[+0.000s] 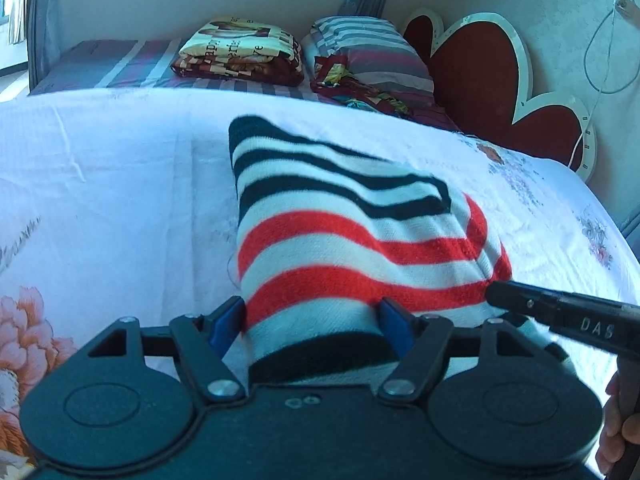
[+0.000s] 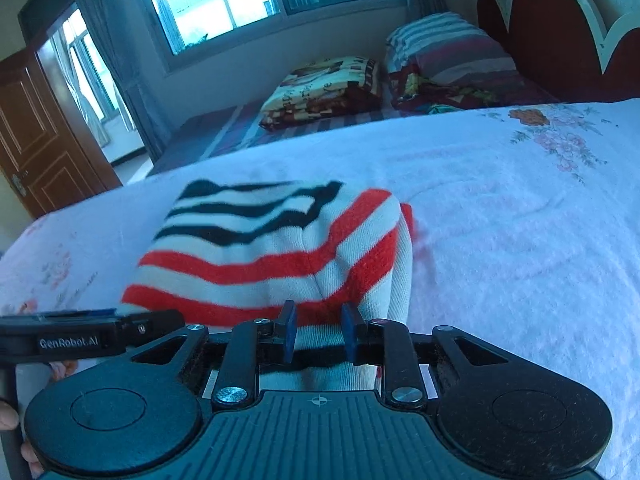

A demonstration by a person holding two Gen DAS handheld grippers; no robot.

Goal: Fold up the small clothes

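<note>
Across the bed lies a white bedsheet printed with pink flowers (image 1: pixel 120 168), and toward twelve o'clock sit a striped pillow (image 1: pixel 372 48) and a folded patterned blanket (image 1: pixel 240 52) before a red scalloped headboard (image 1: pixel 480 76). At the sheet's middle rests a folded knitted garment striped white, red and dark navy (image 1: pixel 344 232), its near edge lifted into both tools. At six o'clock in the left wrist view, the left gripper (image 1: pixel 314 320) stands wide, blue pads flanking that edge; whether they press it I cannot tell. At six o'clock in the right view, the right gripper (image 2: pixel 318 334) stands narrow, clamped on the garment's right corner.
</note>
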